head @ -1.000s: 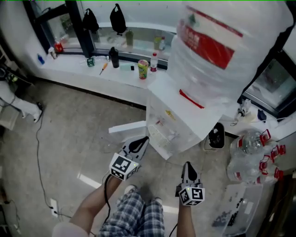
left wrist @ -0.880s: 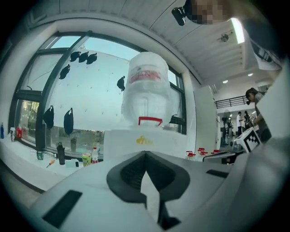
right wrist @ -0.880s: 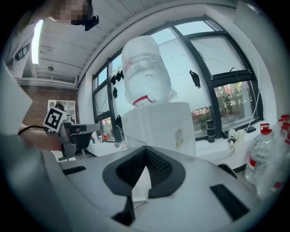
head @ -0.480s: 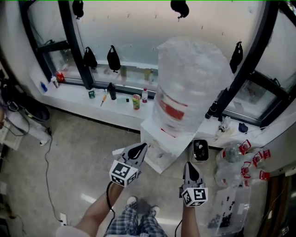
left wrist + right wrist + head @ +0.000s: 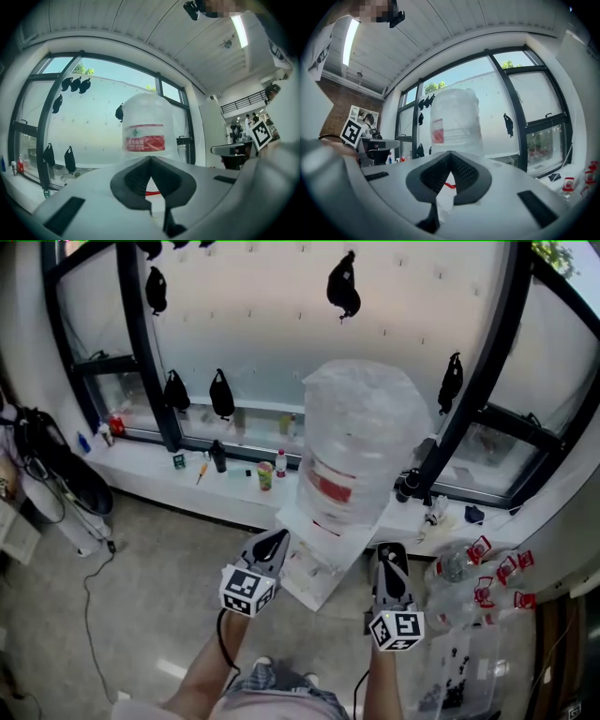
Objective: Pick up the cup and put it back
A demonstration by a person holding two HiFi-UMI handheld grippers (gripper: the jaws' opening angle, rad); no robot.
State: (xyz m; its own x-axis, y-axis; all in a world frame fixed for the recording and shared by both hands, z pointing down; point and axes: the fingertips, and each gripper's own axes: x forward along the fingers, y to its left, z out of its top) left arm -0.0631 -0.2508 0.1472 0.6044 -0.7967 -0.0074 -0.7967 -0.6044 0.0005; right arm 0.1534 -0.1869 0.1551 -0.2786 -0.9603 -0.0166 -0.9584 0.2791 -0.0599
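The cup (image 5: 265, 476), a small one with green sides, stands on the white window ledge (image 5: 150, 457), just beside a small red-capped bottle (image 5: 280, 463) and near a black bottle (image 5: 217, 456) to its left. Neither gripper is at it. The left gripper (image 5: 277, 536) is held out above the floor, well apart from the cup, which lies beyond its tip and slightly to the left in the head view. Its jaws are pressed together with nothing between them, as the left gripper view shows. The right gripper (image 5: 391, 551) is held out beside it, farther from the cup, and a white water dispenser (image 5: 314, 563) shows between the two in the head view. Its jaws also meet at the tips and are empty. Both gripper views look toward the big plastic-wrapped water jug (image 5: 352, 442) on top of the dispenser. The cup cannot be made out in either.
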